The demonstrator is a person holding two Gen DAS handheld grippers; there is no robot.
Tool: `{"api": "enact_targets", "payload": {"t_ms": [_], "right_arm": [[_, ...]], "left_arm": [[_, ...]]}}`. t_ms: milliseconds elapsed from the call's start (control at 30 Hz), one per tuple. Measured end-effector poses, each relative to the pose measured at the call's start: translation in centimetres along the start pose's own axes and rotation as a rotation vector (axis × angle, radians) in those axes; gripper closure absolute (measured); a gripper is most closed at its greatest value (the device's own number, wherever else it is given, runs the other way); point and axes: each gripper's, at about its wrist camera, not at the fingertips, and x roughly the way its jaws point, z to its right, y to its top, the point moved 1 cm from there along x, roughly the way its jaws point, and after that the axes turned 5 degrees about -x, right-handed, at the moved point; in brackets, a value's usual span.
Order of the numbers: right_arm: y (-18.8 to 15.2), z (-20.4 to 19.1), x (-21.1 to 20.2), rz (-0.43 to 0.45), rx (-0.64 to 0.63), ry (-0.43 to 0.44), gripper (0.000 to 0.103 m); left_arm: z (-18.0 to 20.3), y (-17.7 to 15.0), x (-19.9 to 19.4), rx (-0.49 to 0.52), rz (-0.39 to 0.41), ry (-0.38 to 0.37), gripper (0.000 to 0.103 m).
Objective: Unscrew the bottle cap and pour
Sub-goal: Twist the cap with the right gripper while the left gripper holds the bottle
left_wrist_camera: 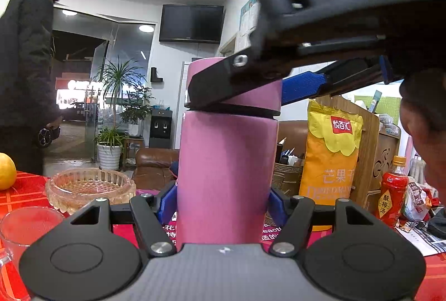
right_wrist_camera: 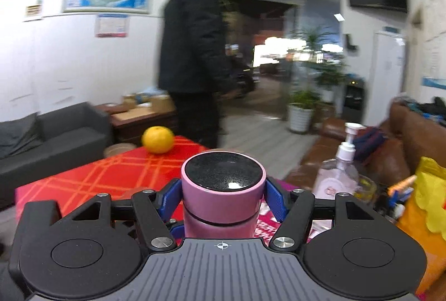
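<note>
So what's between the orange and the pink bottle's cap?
Only bare red tablecloth lies between the orange and the cap, in the right wrist view.

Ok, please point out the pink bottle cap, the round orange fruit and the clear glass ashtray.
Pink bottle cap with black top [right_wrist_camera: 223,191]: right wrist view, on its pink side wall.
Round orange fruit [right_wrist_camera: 158,139]: right wrist view, middle of its skin.
Clear cut-glass ashtray [left_wrist_camera: 90,185]: left wrist view, inside its bowl.

Standing person [right_wrist_camera: 192,50] blurred (face too) — glass [left_wrist_camera: 25,228] edge-cropped.
</note>
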Motion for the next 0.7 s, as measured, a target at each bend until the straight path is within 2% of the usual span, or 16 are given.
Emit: {"api": "enact_targets", "payload": {"t_ms": [333, 467, 667, 700], "right_arm": [[-0.1, -2.2, 0.0, 0.021, 0.039, -0.132, 0.038], [-0.1, -3.1, 0.0, 0.03, 0.055, -0.184, 0.032], [-0.2, -4.5, -0.1, 0.043, 0.078, -0.263, 0.032], [-0.2, -4.7, -0.1, 0.045, 0.082, -0.276, 0.035]], "left_arm": [[0.2, 0.0, 0.1, 0.005, 0.001, -0.005, 0.036], [0.2, -0.1, 0.0, 0.006, 0.002, -0.004, 0.036], [0.3, -0.1, 0.2, 0.007, 0.004, -0.001, 0.036], [0.3, -0.1, 0.2, 0.008, 0.004, -0.001, 0.036]]}}
